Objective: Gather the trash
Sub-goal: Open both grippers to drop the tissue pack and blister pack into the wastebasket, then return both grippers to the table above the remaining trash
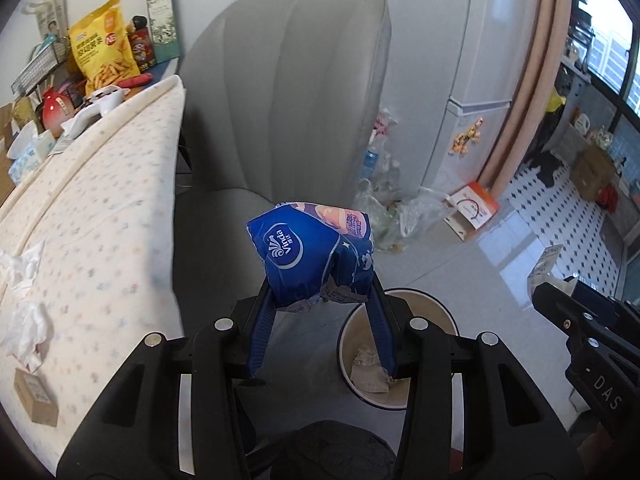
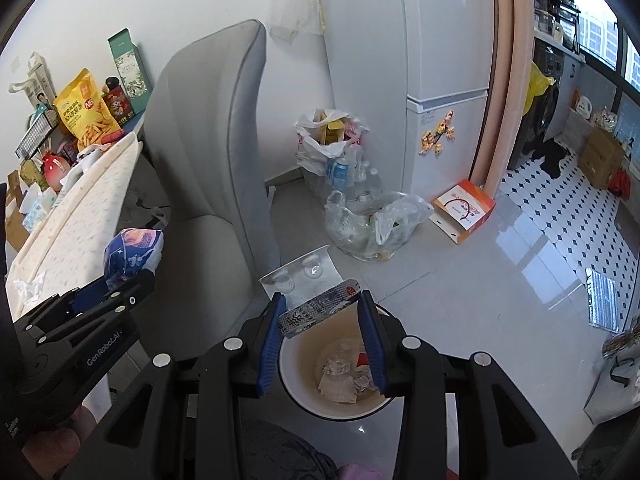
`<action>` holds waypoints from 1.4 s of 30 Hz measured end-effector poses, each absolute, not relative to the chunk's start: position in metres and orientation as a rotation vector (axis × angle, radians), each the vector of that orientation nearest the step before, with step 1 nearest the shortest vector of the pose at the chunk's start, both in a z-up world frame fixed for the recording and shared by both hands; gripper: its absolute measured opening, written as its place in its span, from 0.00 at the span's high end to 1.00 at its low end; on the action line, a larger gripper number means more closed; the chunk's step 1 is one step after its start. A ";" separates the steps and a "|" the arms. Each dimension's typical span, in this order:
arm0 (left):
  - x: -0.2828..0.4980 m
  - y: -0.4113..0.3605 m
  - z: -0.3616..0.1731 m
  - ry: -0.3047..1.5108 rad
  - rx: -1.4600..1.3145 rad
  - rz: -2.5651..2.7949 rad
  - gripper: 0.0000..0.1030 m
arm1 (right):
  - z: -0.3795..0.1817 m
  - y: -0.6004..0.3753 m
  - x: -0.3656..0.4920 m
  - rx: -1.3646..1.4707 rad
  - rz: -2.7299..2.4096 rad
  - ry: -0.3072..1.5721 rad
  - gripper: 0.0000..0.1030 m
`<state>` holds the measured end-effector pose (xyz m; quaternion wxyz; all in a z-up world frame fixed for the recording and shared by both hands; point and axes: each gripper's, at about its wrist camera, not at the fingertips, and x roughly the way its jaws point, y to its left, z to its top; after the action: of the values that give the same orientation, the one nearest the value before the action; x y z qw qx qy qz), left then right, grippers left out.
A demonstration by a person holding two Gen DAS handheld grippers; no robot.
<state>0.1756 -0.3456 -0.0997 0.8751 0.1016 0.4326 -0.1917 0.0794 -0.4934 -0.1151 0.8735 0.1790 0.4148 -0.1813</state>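
Observation:
My left gripper (image 1: 322, 292) is shut on a crumpled blue Vinda tissue wrapper (image 1: 308, 256) and holds it above the grey chair seat, left of the white trash bin (image 1: 444, 316). The wrapper also shows in the right wrist view (image 2: 134, 252). My right gripper (image 2: 322, 306) is shut on a silver blister pack (image 2: 316, 298), held over the rim of the bin (image 2: 290, 376), which holds crumpled paper scraps. Crumpled white tissues (image 1: 26, 320) and a small cardboard box (image 1: 36, 400) lie on the patterned table cover at my left.
A grey chair (image 1: 288, 92) stands beside the table (image 1: 104, 208). Snack bags and boxes (image 1: 104, 44) crowd the table's far end. Plastic bags of bottles (image 2: 372, 216), an orange box (image 2: 464, 208) and a white fridge (image 2: 440, 60) stand on the tiled floor beyond.

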 end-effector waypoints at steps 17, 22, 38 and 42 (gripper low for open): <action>0.170 -0.383 -0.121 0.939 0.267 -0.446 0.57 | -0.140 -0.534 0.054 0.441 -0.461 0.883 0.39; 0.156 -0.408 -0.123 0.949 0.278 -0.513 0.51 | -0.134 -0.552 0.025 0.452 -0.537 0.871 0.34; 0.142 -0.387 -0.093 0.888 0.212 -0.480 0.06 | -0.116 -0.550 0.002 0.458 -0.540 0.813 0.22; 0.140 -0.360 -0.080 0.857 0.181 -0.427 0.06 | -0.103 -0.529 0.007 0.428 -0.504 0.794 0.16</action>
<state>0.1403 -0.3597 -0.0804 0.8837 0.0871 0.4117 -0.2051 0.0069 -0.5294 -0.1035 0.8694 0.2047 0.3796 -0.2412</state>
